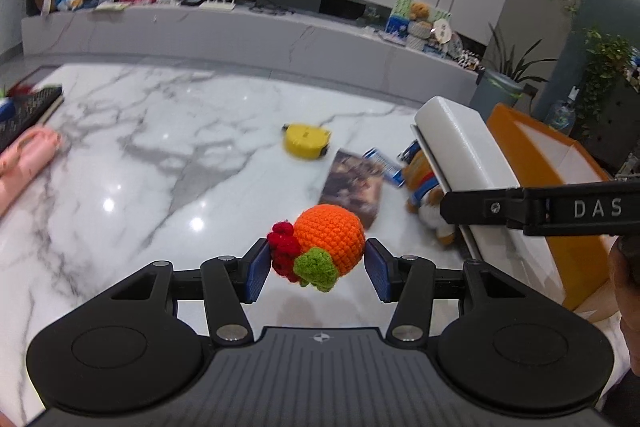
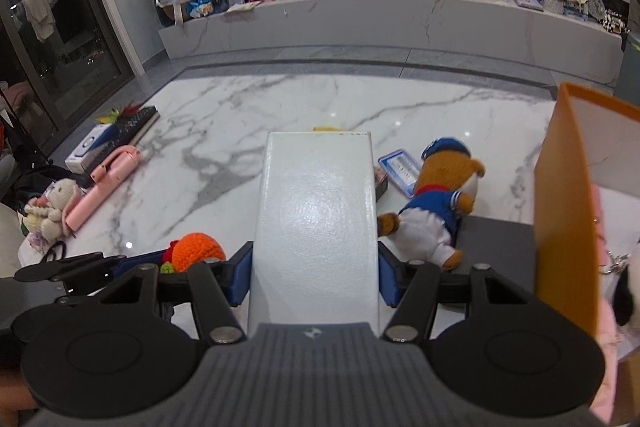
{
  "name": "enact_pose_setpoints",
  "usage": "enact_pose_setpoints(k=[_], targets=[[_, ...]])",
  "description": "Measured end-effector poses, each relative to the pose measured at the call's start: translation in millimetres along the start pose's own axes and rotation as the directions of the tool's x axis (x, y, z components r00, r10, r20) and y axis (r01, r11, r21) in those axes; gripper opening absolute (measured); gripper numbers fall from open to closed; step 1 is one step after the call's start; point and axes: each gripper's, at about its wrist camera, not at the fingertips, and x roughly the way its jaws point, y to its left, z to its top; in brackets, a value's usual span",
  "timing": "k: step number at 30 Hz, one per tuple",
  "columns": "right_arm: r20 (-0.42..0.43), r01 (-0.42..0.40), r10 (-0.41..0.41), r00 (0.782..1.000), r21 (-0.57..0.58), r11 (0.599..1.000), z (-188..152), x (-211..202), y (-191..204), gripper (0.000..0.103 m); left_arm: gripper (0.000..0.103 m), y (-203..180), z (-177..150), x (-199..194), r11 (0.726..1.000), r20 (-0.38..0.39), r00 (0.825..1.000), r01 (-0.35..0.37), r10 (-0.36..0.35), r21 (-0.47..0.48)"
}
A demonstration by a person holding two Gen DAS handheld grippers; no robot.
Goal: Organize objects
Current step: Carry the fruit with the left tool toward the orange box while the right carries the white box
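My left gripper (image 1: 318,269) holds a crocheted orange (image 1: 330,229) with red and green bits, up above the marble table (image 1: 160,155). It is soft and light, so I think it squashes a little; the round middle is the best place to squeeze. My right gripper (image 2: 314,273) holds a white box (image 2: 316,211) by its two long sides. The box looks stiff and smooth, so it may slip. A teddy bear (image 2: 436,211) lies beside the orange bin (image 2: 568,211).
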Motion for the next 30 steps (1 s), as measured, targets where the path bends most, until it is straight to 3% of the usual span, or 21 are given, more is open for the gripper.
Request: enact_pose_setpoints(k=[8,17,30], targets=[[0.078,0.013,-0.009,0.997,-0.052,0.999,15.1,-59.6,-2.7,0.062,0.058,-40.2,36.4,-33.1,0.997,0.089,0.994,0.054,-0.059,0.059],[0.183,0.067,-0.047,0.982,-0.105,0.992,41.0,-138.2,-29.5,0.062,0.058,-107.2,66.3,-54.2,0.972,0.156,0.97,0.159,-0.186,0.17],[0.236,0.188,-0.133,0.963,-0.227,0.956,55.5,-188.5,-85.5,0.062,0.058,-182.8,74.9,-16.4,0.925,0.104,0.952,0.249,-0.289,0.286]])
